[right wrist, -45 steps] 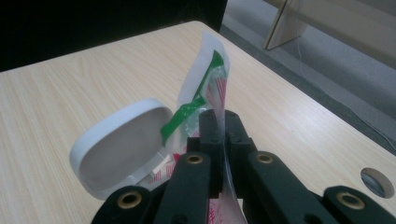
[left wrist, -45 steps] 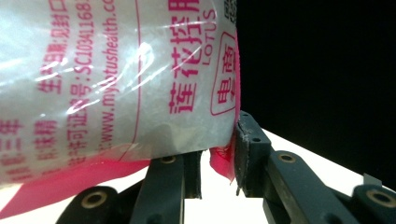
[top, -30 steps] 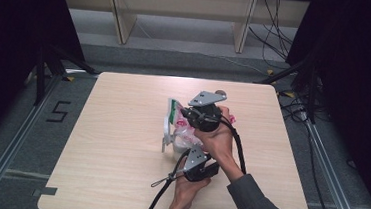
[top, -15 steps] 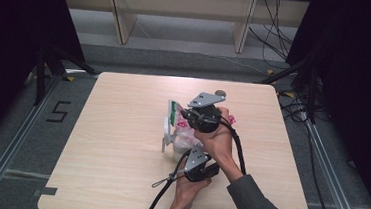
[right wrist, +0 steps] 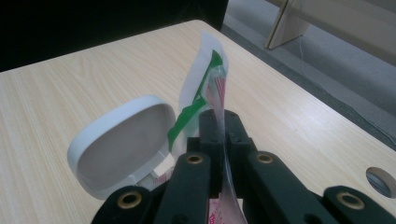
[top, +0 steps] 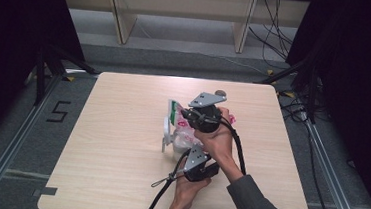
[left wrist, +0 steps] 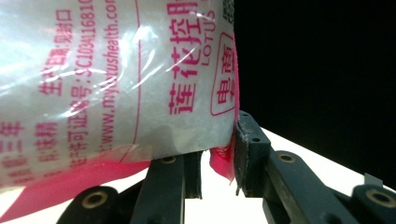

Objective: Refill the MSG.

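Near the worktop's middle, the right gripper (right wrist: pixel 219 126) pinches the bag (left wrist: pixel 116 79) top beside a white lid (right wrist: pixel 121 140); the left gripper (left wrist: pixel 217 158) clamps its bottom seal, likely stretching it for opening.

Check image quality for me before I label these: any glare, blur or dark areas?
Left gripper view: glare streaks on the clear bag, its near print soft, background black. Right gripper view: evenly lit, white lid sharp. High view: table bright, sides dark.

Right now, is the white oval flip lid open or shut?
Open: the white oval flip lid stands swung up, its hollow underside showing, beside the right gripper.
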The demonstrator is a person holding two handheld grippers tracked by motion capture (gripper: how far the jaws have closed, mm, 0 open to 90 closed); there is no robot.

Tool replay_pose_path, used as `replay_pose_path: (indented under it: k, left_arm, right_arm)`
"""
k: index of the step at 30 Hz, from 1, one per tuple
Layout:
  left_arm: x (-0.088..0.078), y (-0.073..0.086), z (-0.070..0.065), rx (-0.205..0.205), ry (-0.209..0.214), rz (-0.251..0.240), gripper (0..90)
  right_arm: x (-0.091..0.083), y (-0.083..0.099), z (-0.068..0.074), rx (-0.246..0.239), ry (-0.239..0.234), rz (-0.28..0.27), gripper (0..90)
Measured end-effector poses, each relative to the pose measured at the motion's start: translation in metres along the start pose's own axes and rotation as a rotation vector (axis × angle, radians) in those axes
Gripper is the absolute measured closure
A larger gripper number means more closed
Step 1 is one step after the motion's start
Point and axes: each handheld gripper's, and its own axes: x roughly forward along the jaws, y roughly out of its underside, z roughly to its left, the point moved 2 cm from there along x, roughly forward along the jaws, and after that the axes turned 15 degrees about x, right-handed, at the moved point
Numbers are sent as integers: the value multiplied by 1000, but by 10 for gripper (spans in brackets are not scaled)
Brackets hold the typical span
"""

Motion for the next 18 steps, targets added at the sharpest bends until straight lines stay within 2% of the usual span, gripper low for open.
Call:
replay_pose_path:
  k: [1, 4, 8, 10, 11, 13, 14, 15, 16, 17, 18]
  left_arm:
    - [0, 0, 0, 1, 4, -3, 742]
    - [-2, -2, 0, 8, -4, 9, 743]
    - [-2, -2, 1, 7, -6, 15, 743]
    - [0, 0, 0, 0, 2, -10, 743]
    - [0, 0, 0, 1, 0, -7, 742]
    - [-1, -1, 0, 3, 0, -11, 742]
    - [-5, -1, 2, 38, -3, 34, 742]
    - [-5, -1, 3, 55, -3, 45, 743]
    - [-5, 1, 4, 54, 0, 51, 743]
    - [-2, 2, 4, 47, 7, 34, 743]
    - [-2, 2, 3, 48, 5, 38, 743]
  right_arm:
    - [1, 0, 0, -14, 2, -6, 895]
    - [-1, -2, 1, -1, -5, -11, 895]
    - [-3, -4, 1, -9, -15, -6, 895]
    - [-1, -3, 2, -10, -8, -1, 895]
    - [1, -2, 2, -25, -7, 10, 895]
    - [1, -2, 2, -17, -10, 15, 895]
    - [-1, -3, 1, -10, -8, -7, 895]
    - [-3, -5, 1, 2, -9, -18, 895]
    - [-3, -5, 1, 2, -10, -30, 895]
    - [-1, -3, 1, -1, -11, -7, 894]
    - [2, -1, 1, -17, -9, 8, 894]
